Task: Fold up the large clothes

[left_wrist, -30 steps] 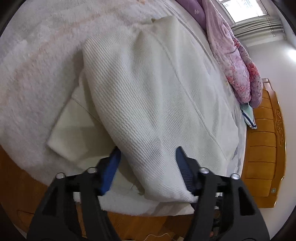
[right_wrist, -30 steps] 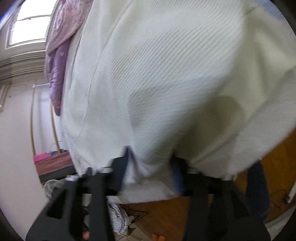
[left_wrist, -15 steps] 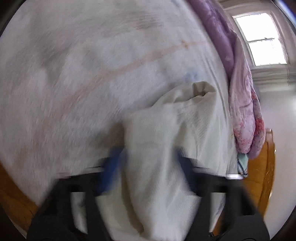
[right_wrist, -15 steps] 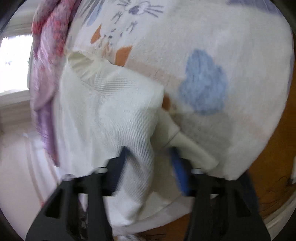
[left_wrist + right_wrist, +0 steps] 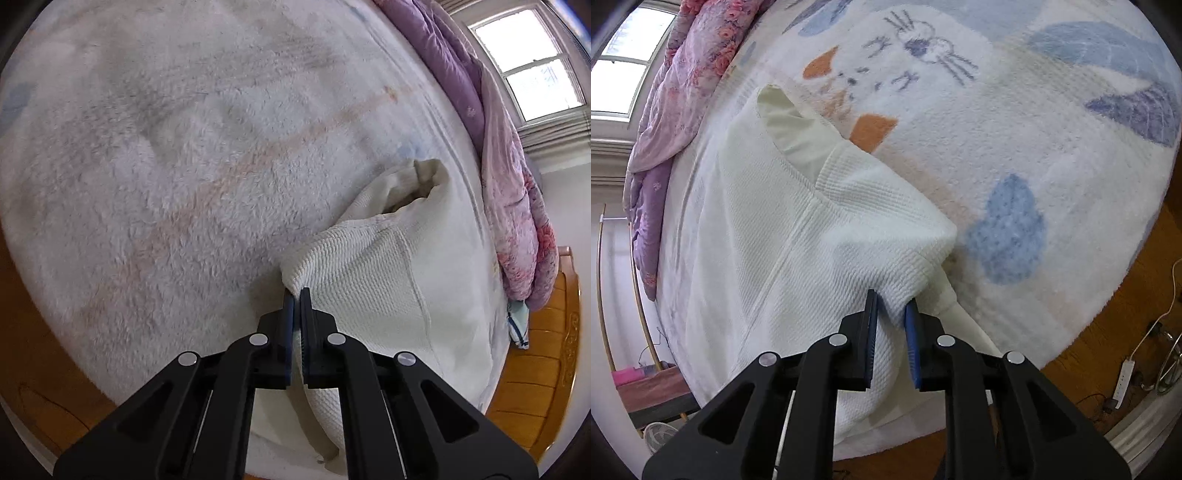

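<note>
We've got the left gripper pinching the cream garment w/ fingers nearly together; right gripper, fingers just closing, nips its hem; lift both evenly, keep edge taut over bed.

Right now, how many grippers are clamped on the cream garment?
2. The left gripper is shut on a fold of the cream garment on the bed; the right gripper pinches another bunch of it, its jaws having just been closing.
</note>
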`<state>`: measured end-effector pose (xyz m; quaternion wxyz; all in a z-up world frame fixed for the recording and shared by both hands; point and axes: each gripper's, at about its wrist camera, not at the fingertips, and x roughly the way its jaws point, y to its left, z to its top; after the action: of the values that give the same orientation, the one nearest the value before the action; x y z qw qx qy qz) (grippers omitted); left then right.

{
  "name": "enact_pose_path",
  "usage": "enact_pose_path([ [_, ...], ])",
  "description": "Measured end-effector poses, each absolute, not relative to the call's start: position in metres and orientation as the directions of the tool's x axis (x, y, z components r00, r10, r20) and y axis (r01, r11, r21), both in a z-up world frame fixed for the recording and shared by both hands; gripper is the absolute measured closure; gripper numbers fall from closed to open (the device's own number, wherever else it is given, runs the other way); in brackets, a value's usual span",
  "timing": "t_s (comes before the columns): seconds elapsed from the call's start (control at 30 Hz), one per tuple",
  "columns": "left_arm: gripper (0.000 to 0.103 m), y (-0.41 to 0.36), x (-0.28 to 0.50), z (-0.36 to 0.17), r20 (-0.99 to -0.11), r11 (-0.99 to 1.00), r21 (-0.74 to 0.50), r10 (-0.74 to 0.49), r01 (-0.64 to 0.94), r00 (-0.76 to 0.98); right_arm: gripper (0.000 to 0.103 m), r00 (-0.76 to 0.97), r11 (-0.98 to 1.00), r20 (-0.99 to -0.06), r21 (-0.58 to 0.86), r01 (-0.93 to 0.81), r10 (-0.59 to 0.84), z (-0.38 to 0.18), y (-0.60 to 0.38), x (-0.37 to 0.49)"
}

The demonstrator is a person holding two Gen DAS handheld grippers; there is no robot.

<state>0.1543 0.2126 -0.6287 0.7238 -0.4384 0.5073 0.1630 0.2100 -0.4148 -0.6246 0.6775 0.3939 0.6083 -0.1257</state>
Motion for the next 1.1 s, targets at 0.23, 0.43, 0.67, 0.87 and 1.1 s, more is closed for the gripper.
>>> enact_pose_path([
  [0.23, 0.042, 0.215, 0.165, -0.612, -0.846, 0.575, -0.526, -0.278, -0.627, 0.455, 0.090, 0.246, 0.814, -0.954, 0.278, 0.510, 0.171, -0.579, -0.385, 0.233],
  [0.43, 0.041, 0.231, 0.168, -0.598, -0.870, 0.544, -0.483, -0.209, -0.686, 0.447, 0.091, 0.292, 0.931, -0.952, 0.185, 0.315, 0.090, -0.549, -0.318, 0.287],
  [0.67, 0.041, 0.182, 0.225, -0.576, -0.888, 0.755, -0.419, -0.227, -0.504, 0.399, 0.095, 0.302, 0.953, -0.937, 0.240, 0.185, 0.177, -0.540, -0.273, 0.316],
  [0.87, 0.041, 0.101, 0.264, -0.588, -0.867, 0.824, -0.473, -0.375, -0.312, 0.327, 0.103, 0.237, 0.950, -0.928, 0.308, 0.048, 0.289, -0.579, -0.201, 0.383],
  [1.1, 0.041, 0.110, 0.259, -0.611, -0.942, 0.875, -0.312, -0.234, -0.372, 0.240, 0.103, 0.124, 0.966, -0.958, 0.258, -0.032, 0.260, -0.625, -0.156, 0.431],
])
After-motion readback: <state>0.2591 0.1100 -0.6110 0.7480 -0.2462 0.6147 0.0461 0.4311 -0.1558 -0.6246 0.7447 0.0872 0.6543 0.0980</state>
